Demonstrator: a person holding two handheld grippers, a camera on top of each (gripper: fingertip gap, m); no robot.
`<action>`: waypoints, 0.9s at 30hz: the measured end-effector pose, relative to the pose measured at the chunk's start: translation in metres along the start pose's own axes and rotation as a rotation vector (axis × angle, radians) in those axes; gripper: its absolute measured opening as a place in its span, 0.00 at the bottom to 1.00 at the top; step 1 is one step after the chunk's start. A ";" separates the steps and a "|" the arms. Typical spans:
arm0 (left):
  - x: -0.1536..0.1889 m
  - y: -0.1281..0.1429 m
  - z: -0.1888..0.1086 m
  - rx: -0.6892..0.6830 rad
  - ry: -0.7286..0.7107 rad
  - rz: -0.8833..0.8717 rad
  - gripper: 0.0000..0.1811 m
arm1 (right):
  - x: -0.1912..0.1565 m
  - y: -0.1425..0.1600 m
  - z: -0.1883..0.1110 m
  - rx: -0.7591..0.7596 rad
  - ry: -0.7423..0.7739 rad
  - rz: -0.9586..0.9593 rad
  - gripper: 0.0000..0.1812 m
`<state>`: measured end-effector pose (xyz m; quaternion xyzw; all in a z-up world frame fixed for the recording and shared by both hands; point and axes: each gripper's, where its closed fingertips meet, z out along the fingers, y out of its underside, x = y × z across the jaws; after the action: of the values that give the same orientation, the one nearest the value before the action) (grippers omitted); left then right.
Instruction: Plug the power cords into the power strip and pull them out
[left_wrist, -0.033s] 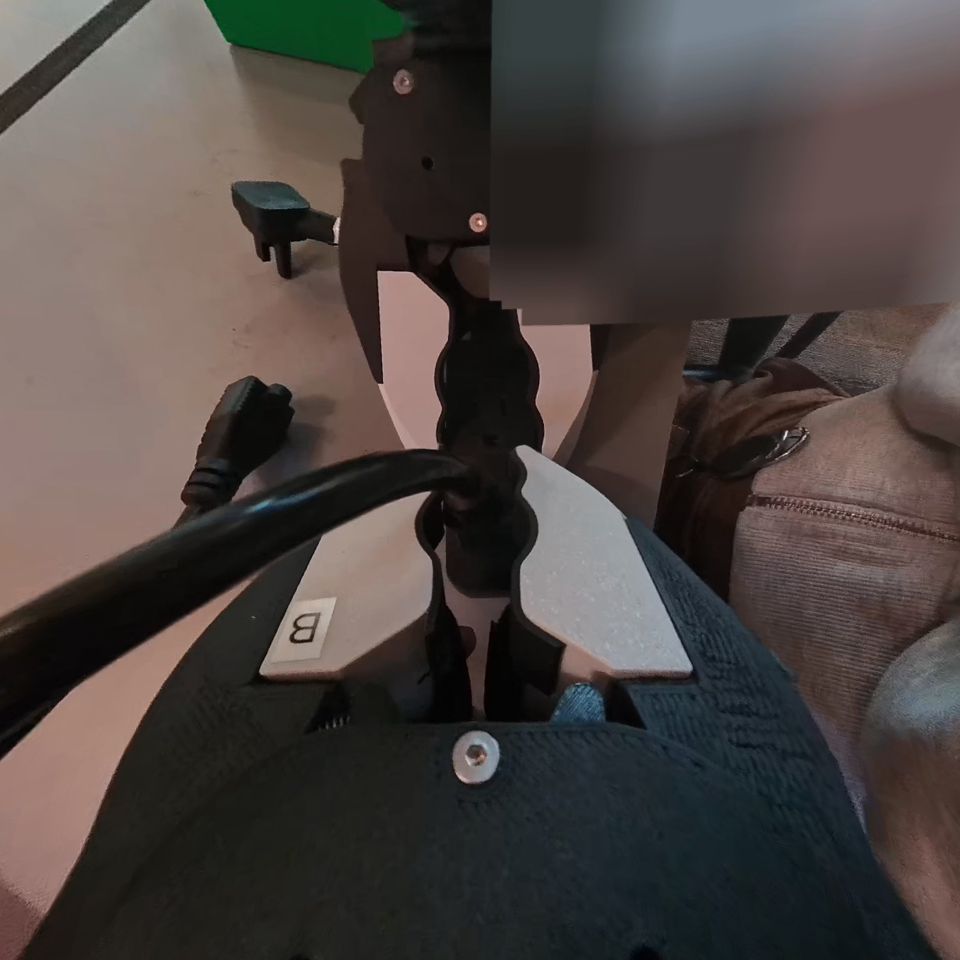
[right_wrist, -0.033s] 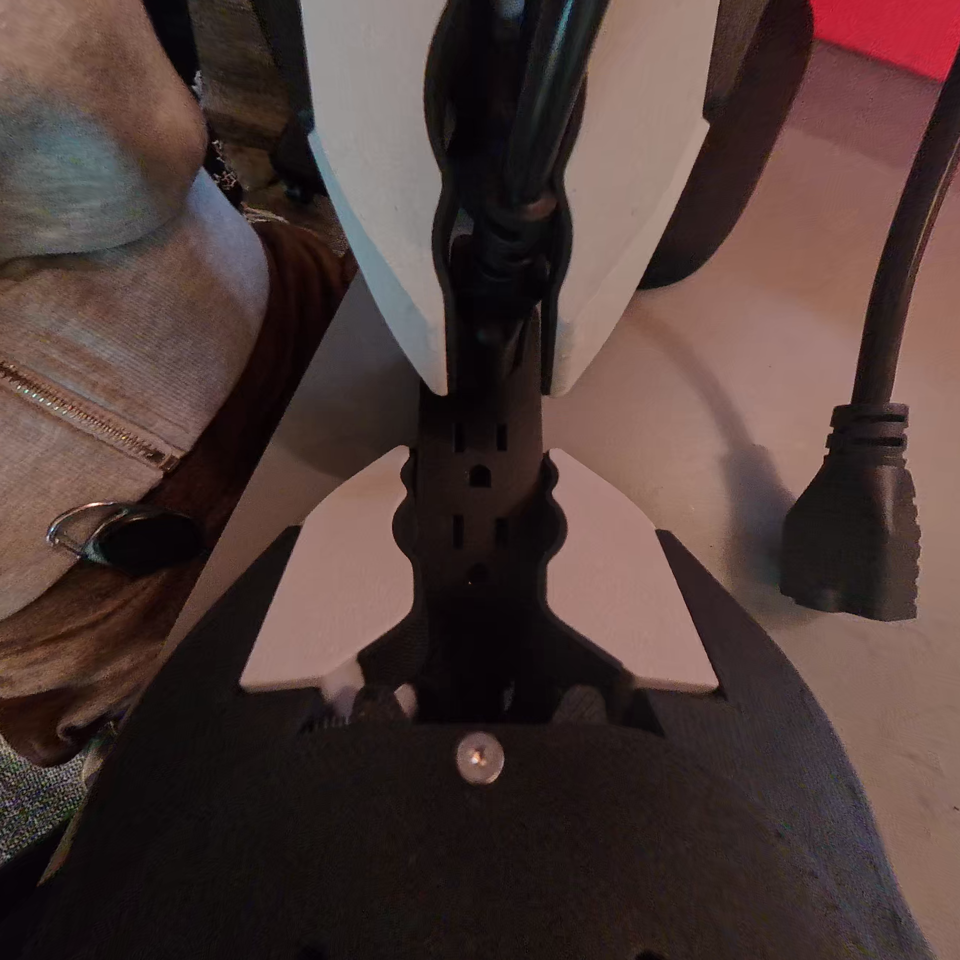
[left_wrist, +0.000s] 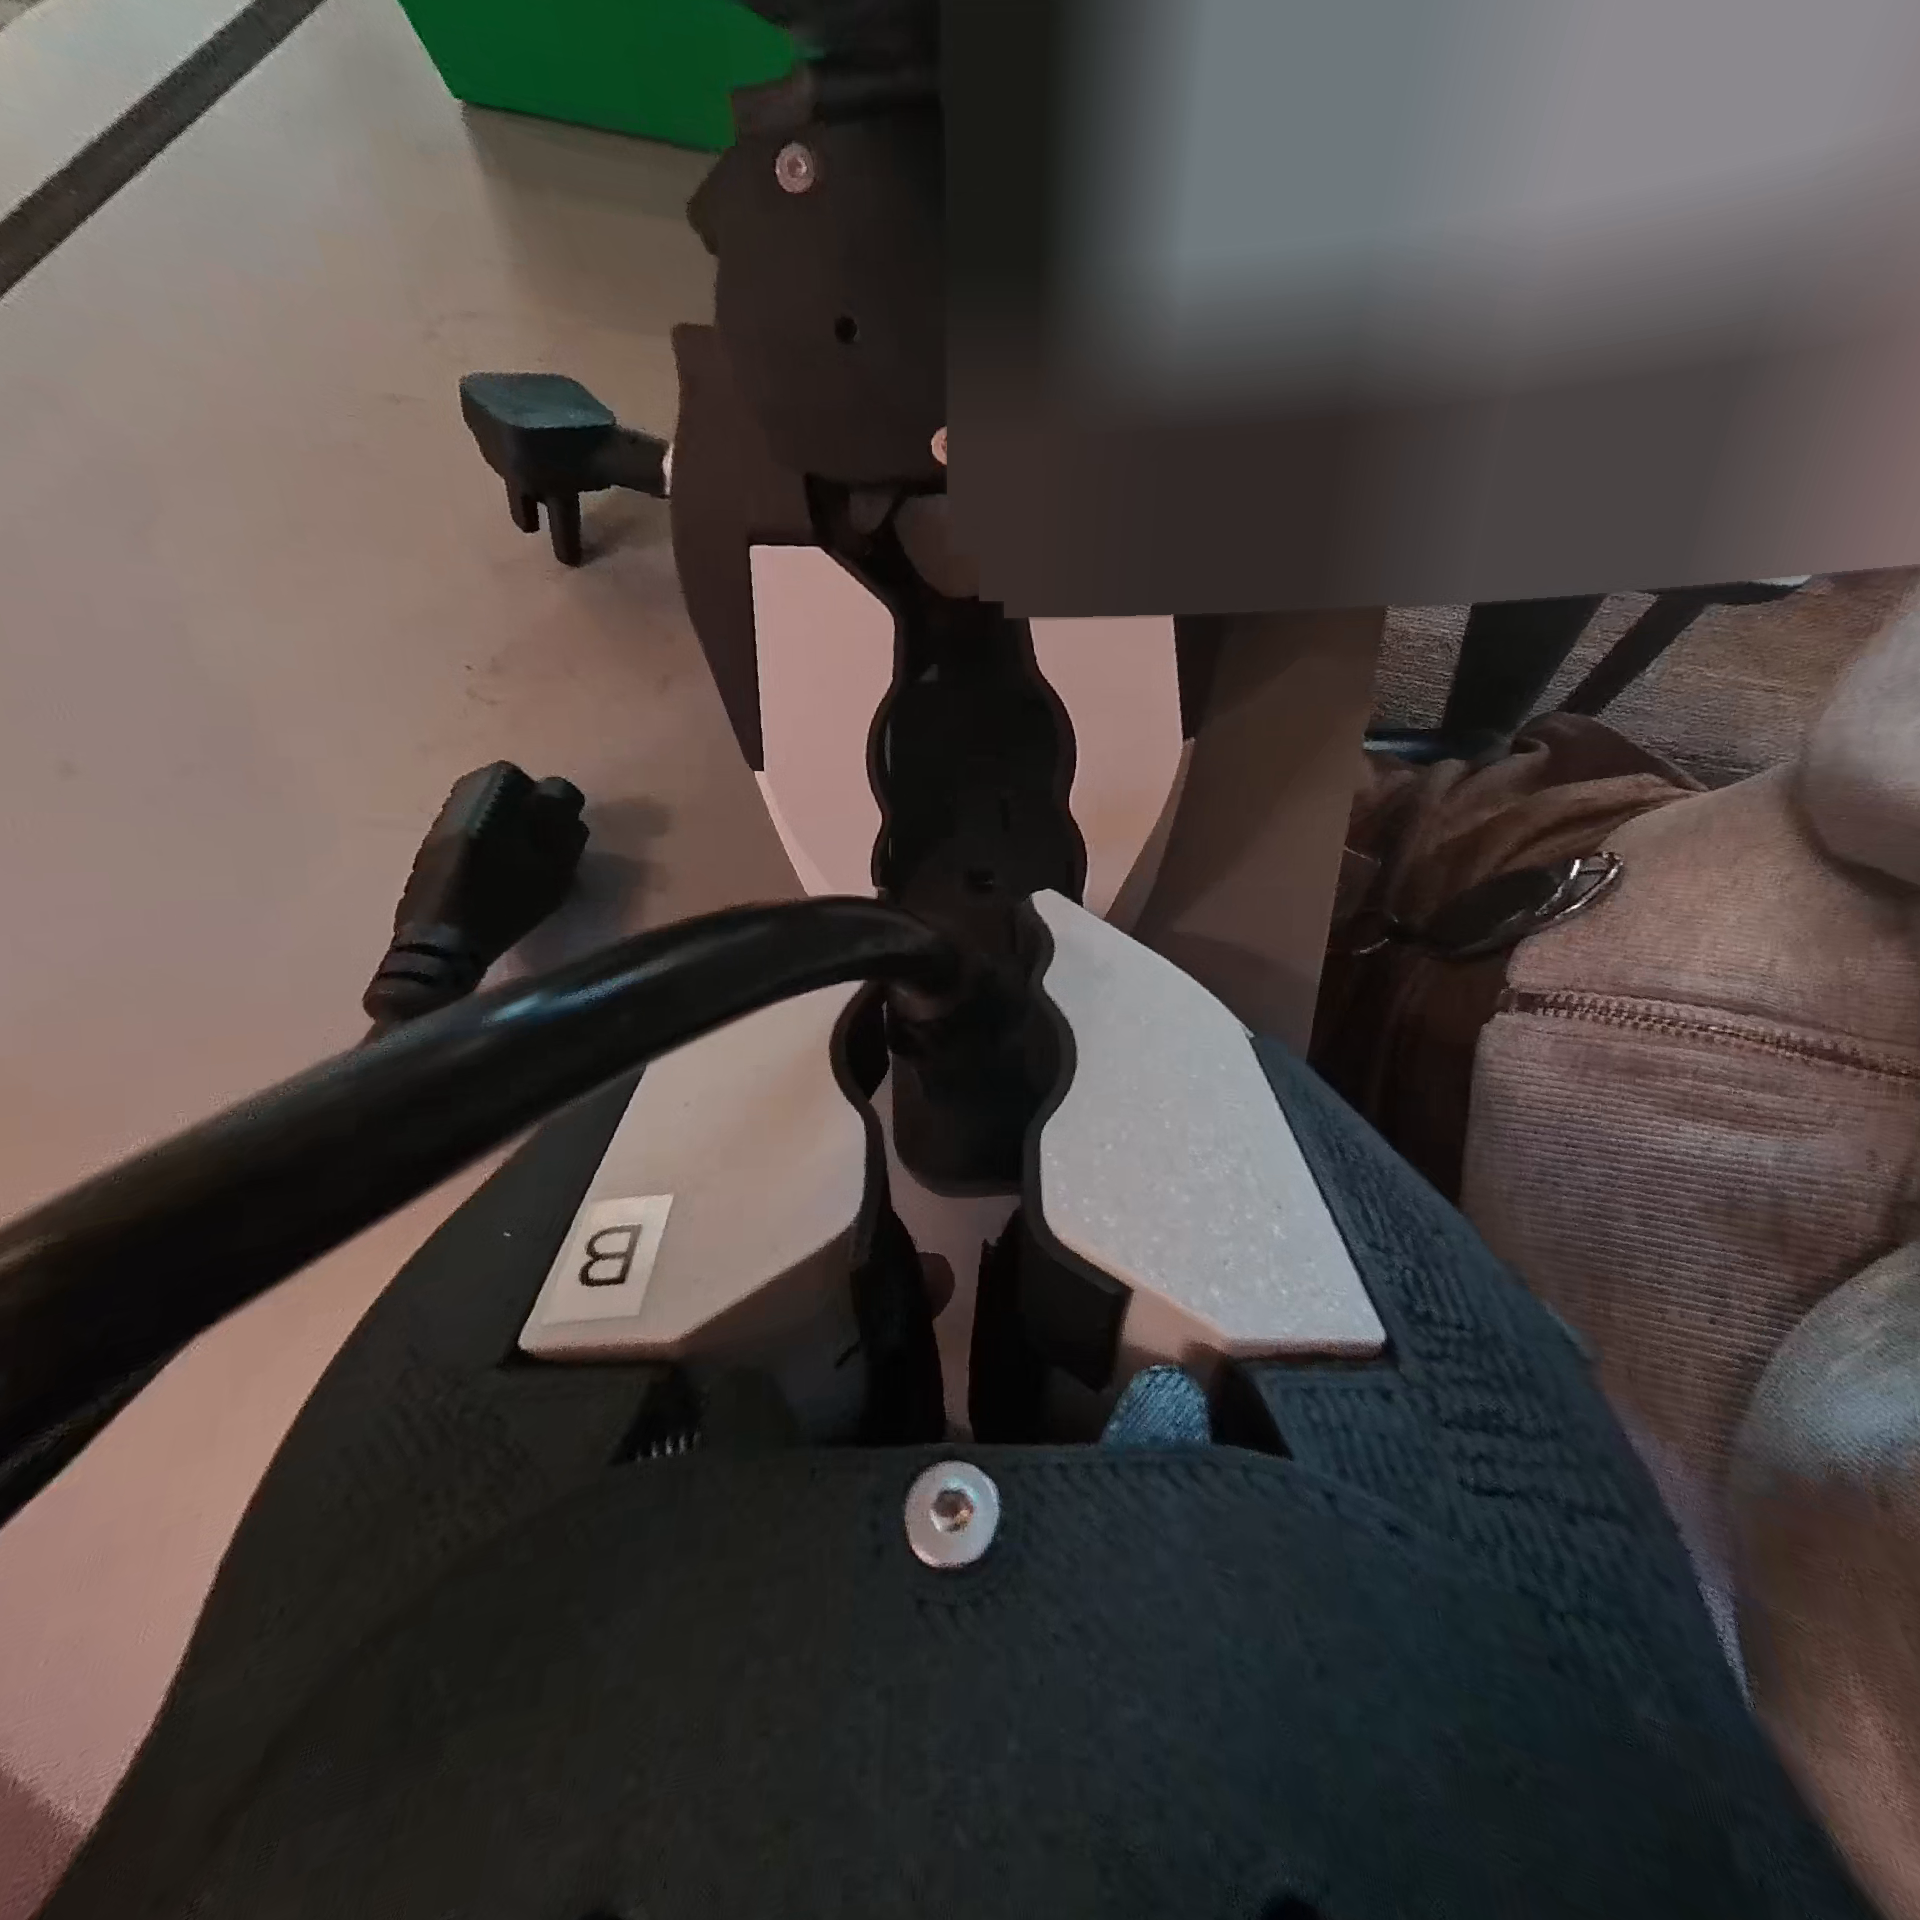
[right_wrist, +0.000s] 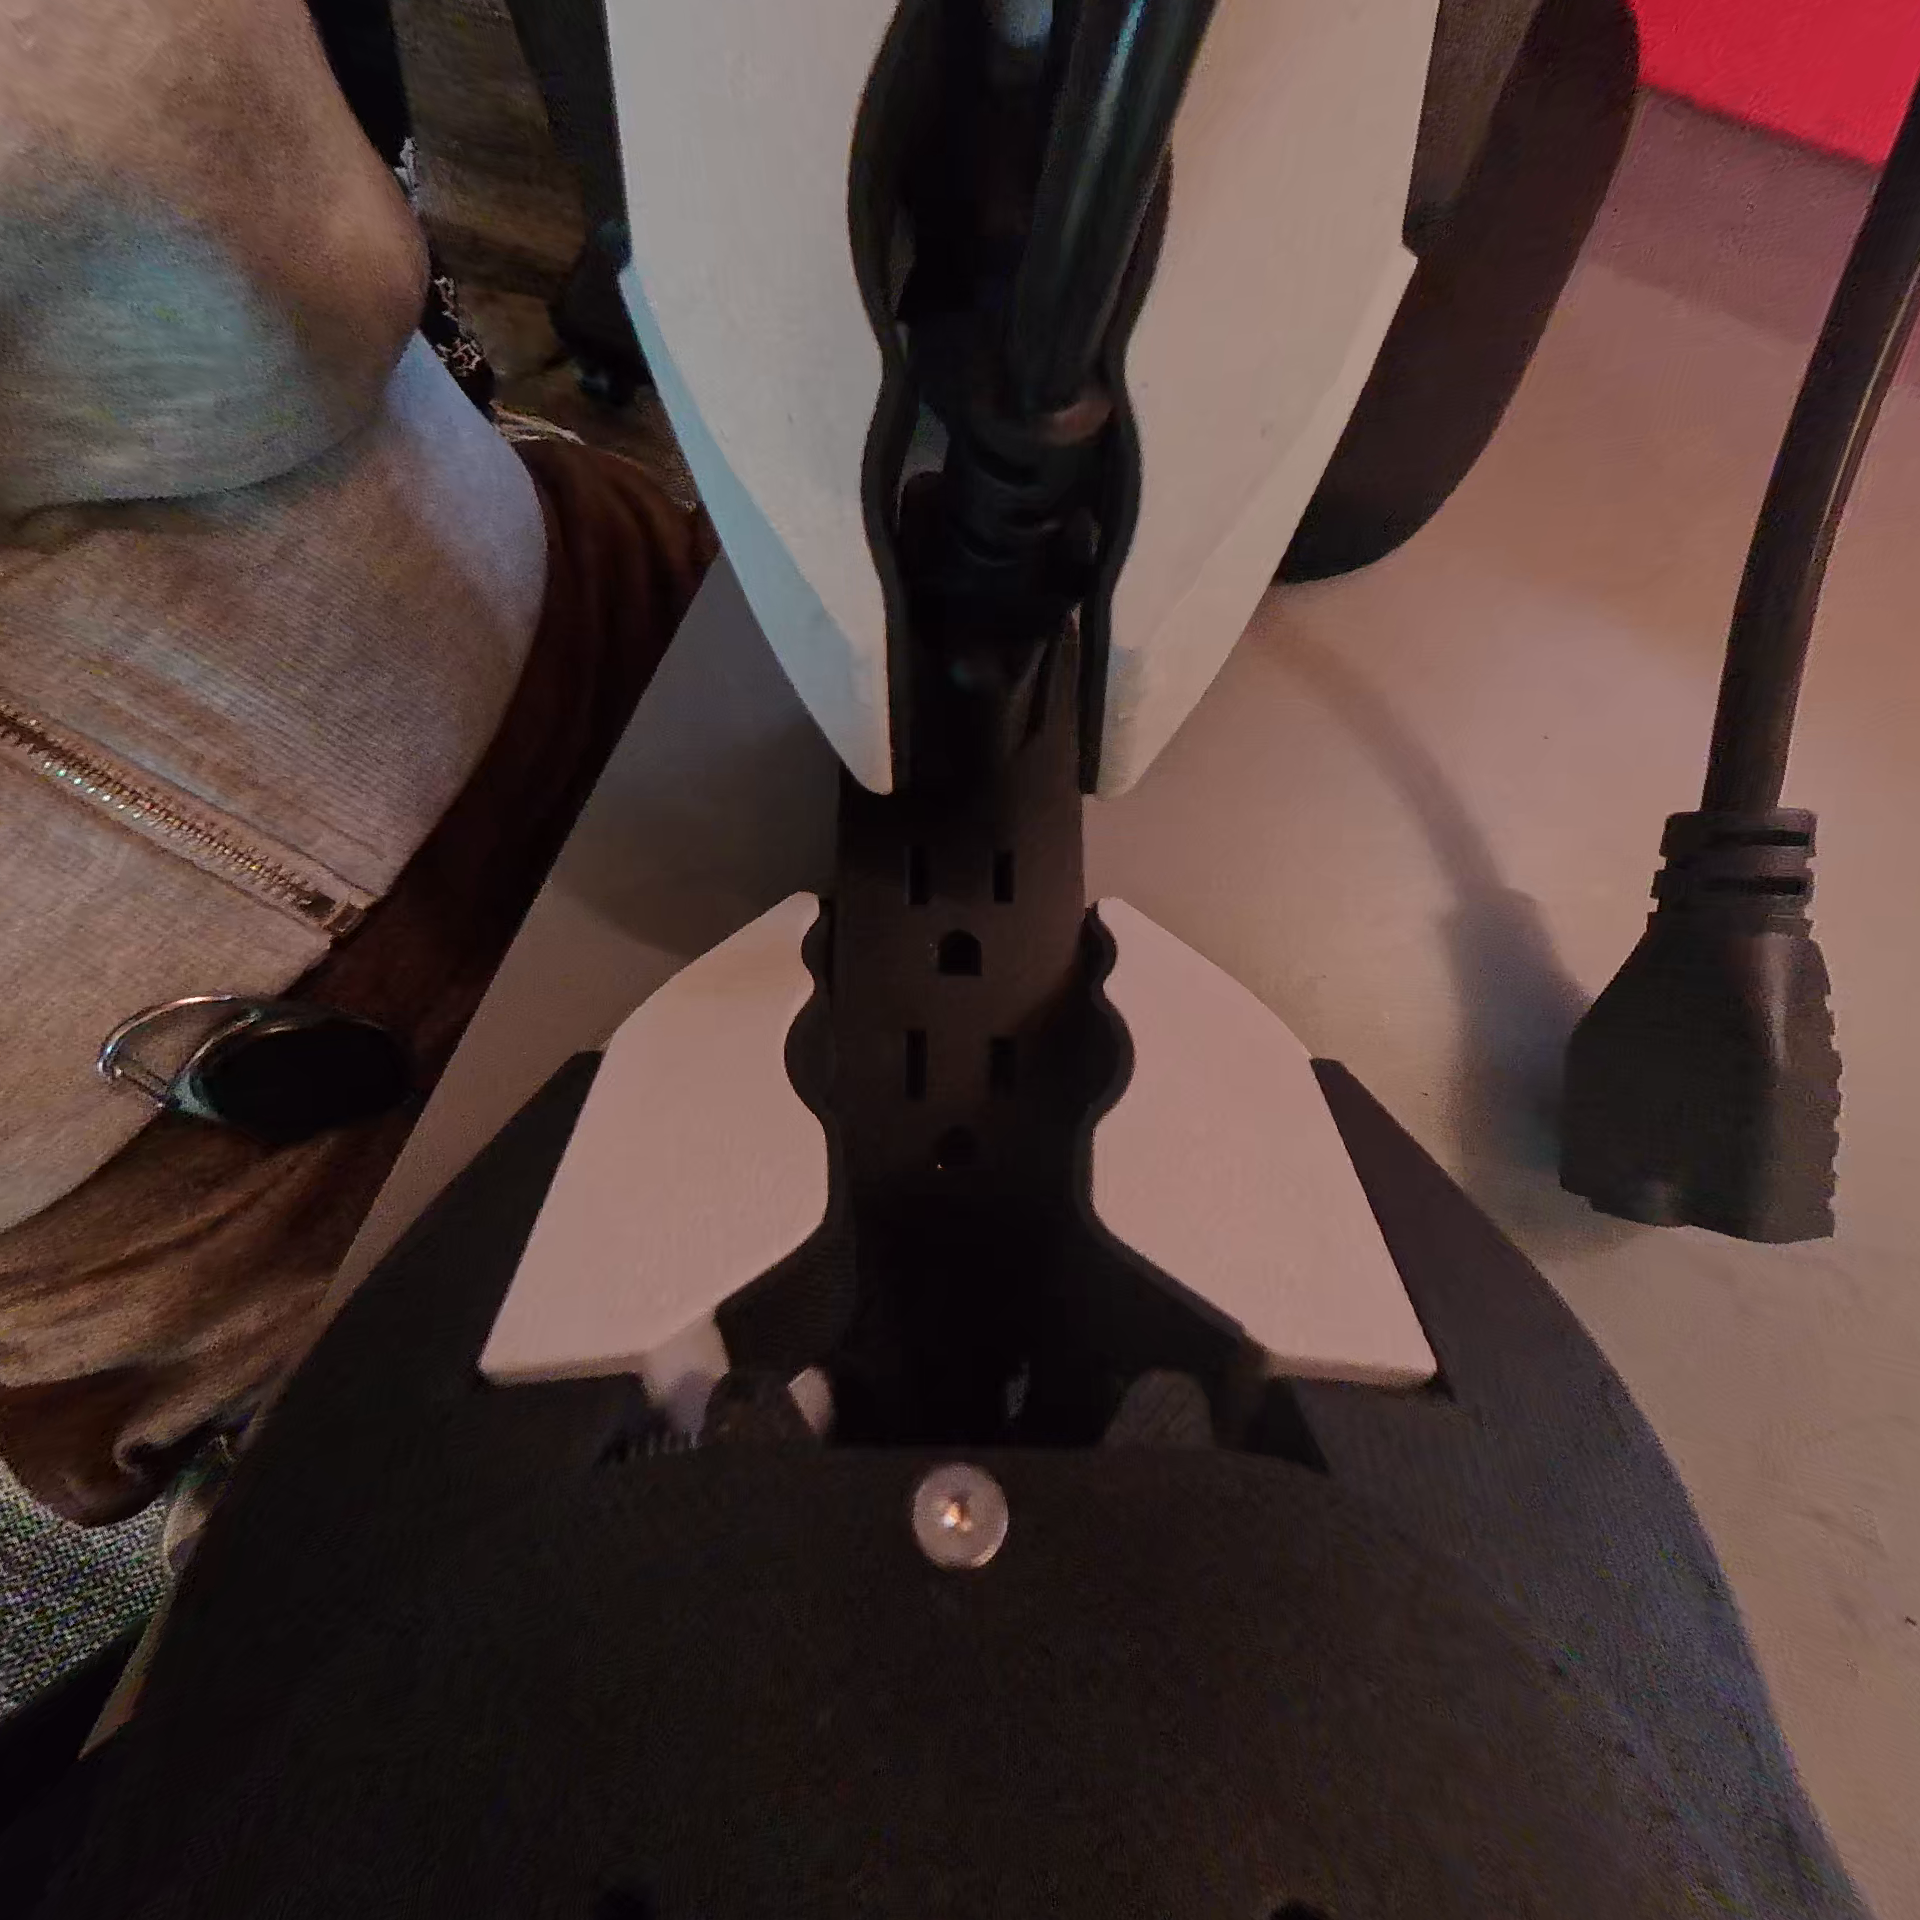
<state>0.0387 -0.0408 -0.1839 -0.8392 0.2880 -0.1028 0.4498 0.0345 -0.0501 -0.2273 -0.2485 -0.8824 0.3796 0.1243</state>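
In the left wrist view my left gripper is shut on a black plug. Its thick black cord curves off to the left. Just ahead, my right gripper holds the black power strip. In the right wrist view my right gripper is shut on the power strip, and two of its sockets show. My left gripper faces it with the plug pressed against the strip's far end. I cannot tell whether the prongs are in.
Two loose black plugs lie on the pale table at the left. Another black cord end lies at the right. A green box stands far back. A person's beige clothing is close beside the table edge. About 4 cm separates my left fingertips from my right.
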 end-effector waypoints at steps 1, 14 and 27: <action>0.000 0.001 0.001 0.002 -0.003 0.006 0.12 | 0.000 -0.001 -0.001 0.003 0.000 0.000 0.25; -0.002 0.002 0.000 0.031 -0.024 0.008 0.12 | 0.003 -0.022 0.001 0.073 0.020 0.024 0.24; -0.003 0.001 0.000 -0.001 -0.001 -0.045 0.11 | 0.003 -0.020 0.001 0.070 0.033 0.012 0.24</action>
<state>0.0362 -0.0397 -0.1841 -0.8456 0.2690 -0.1120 0.4472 0.0251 -0.0605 -0.2131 -0.2555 -0.8650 0.4068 0.1449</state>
